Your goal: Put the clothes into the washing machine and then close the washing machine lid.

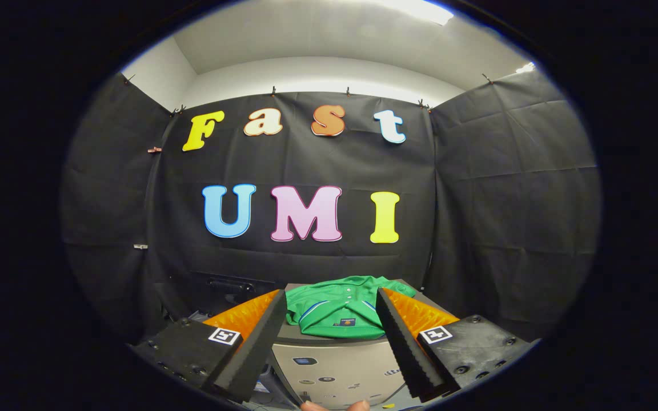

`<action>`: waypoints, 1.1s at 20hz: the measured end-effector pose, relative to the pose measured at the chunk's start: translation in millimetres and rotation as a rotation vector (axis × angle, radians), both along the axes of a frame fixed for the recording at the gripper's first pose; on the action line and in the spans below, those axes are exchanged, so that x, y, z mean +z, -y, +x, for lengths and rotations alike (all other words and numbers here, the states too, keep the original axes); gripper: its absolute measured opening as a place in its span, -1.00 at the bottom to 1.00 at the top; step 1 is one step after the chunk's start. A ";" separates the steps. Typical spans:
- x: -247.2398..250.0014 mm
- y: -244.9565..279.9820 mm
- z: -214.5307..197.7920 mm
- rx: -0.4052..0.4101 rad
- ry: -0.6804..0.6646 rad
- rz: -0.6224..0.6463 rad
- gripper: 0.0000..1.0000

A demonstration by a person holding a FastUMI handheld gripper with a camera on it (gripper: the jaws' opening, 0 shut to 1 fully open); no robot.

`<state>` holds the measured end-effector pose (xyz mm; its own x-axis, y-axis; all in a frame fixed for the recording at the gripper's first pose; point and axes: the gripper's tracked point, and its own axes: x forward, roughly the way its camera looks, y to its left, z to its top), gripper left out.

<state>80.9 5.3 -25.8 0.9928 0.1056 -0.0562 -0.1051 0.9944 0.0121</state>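
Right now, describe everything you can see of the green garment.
The green garment is a bright green shirt of soft-looking fabric, loosely folded and a little rumpled, with white and blue stripes slanting across it, small pale buttons and a small dark patch near its front edge. It lies flat on top of the washing machine, its front edge close to the machine's front. It sits ahead of the gripper, framed between the open fingers, which do not touch it.

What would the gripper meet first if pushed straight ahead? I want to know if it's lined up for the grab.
Probably the green shirt, folded on top of the washing machine, just ahead between the open fingers of the gripper. Depth is unclear; the booth wall hangs beyond.
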 end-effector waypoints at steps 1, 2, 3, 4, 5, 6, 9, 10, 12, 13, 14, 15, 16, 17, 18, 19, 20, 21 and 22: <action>-1.5 2.2 11.9 0.006 -0.009 -0.002 0.96; -5.3 5.2 24.3 0.010 -0.021 -0.008 0.96; -10.5 8.9 35.7 0.011 -0.035 -0.015 0.96; -16.8 12.8 46.4 0.012 -0.049 -0.025 0.95; -21.3 14.0 57.2 0.021 -0.057 -0.032 0.95; -26.7 15.1 68.3 0.030 -0.072 -0.037 0.96; -49.4 19.1 105.2 0.062 -0.177 -0.033 0.96; -58.4 21.9 120.2 0.066 -0.226 -0.032 0.96; -74.5 26.8 151.5 0.069 -0.313 -0.040 0.96; -85.9 27.5 167.6 0.071 -0.365 -0.053 0.96; -98.2 29.4 183.6 0.066 -0.420 -0.075 0.97; -108.8 31.4 200.3 0.055 -0.464 -0.092 0.97; -119.5 30.8 214.8 0.048 -0.511 -0.108 0.98; -131.1 30.2 226.5 0.040 -0.559 -0.118 0.97; -144.3 29.9 238.1 0.037 -0.606 -0.136 0.98; -156.4 30.4 246.2 0.037 -0.652 -0.159 0.98; -166.6 32.0 251.6 0.028 -0.689 -0.165 0.97; -178.8 31.7 253.9 0.025 -0.751 -0.164 0.98; -183.9 32.5 247.7 0.031 -0.819 -0.165 0.97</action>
